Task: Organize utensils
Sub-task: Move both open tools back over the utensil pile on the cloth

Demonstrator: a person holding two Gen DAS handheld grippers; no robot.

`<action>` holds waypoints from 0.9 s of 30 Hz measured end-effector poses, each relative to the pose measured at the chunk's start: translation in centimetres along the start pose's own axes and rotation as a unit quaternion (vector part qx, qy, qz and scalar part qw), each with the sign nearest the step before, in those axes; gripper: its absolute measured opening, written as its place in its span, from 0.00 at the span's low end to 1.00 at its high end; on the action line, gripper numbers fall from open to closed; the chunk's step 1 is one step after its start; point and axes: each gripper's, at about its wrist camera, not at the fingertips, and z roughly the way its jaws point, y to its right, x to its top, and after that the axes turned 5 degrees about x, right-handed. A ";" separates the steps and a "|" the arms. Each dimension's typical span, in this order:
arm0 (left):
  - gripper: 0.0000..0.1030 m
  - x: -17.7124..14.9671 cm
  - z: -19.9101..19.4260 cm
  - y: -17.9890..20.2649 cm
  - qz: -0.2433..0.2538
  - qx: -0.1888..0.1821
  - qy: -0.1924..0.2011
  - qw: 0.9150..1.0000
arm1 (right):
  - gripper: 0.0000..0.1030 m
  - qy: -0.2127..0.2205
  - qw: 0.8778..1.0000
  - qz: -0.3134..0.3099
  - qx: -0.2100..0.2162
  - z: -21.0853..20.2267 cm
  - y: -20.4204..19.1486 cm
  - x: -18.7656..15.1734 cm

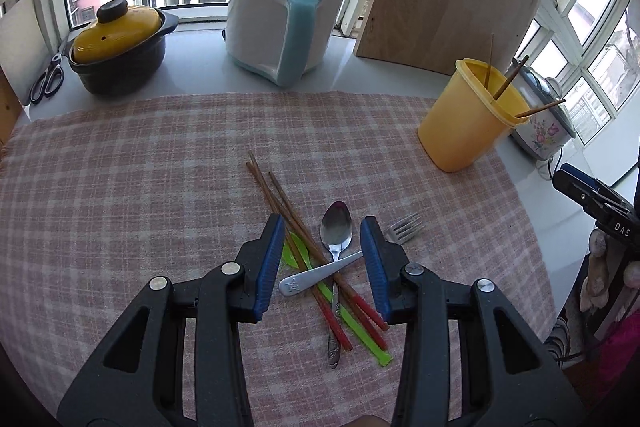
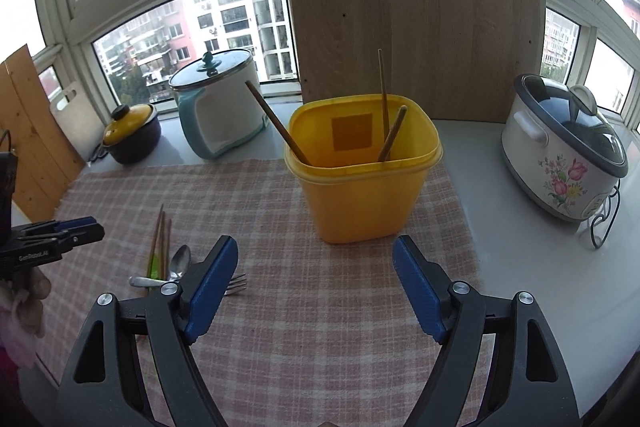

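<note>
Utensils lie heaped mid-table toward the near edge: a steel spoon point(image 1: 337, 227), fork point(image 1: 404, 229), wooden red-tipped chopsticks point(image 1: 288, 211) and a green plastic piece point(image 1: 352, 323) on checked cloth. Three chopsticks already stand in the yellow plastic tub point(image 2: 362, 187), so sorting seems underway. The left gripper point(image 1: 322, 267) hovers over the pile, fingers released; the right gripper point(image 2: 312, 291) is spread empty. Next probably comes pinching one thin, slippery piece.

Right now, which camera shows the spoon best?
The left wrist view: the spoon lies in full between the open fingers, crossing the chopsticks. The right wrist view shows only its bowl at the left, beside the right gripper.
</note>
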 end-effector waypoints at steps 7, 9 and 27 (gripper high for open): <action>0.38 -1.5 0.4 -1.4 -0.020 0.003 -0.013 1.000 | 0.77 -0.056 0.996 0.044 0.057 3.6 -0.5 -2.3; 0.38 -1.8 0.7 -1.8 -0.024 0.007 -0.017 1.000 | 0.77 -0.069 0.994 0.057 0.069 4.7 -0.6 -2.9; 0.38 -1.4 4.4 -3.5 -0.070 -0.001 -0.059 0.996 | 0.37 -0.159 0.960 0.174 0.150 11.5 -0.6 -6.2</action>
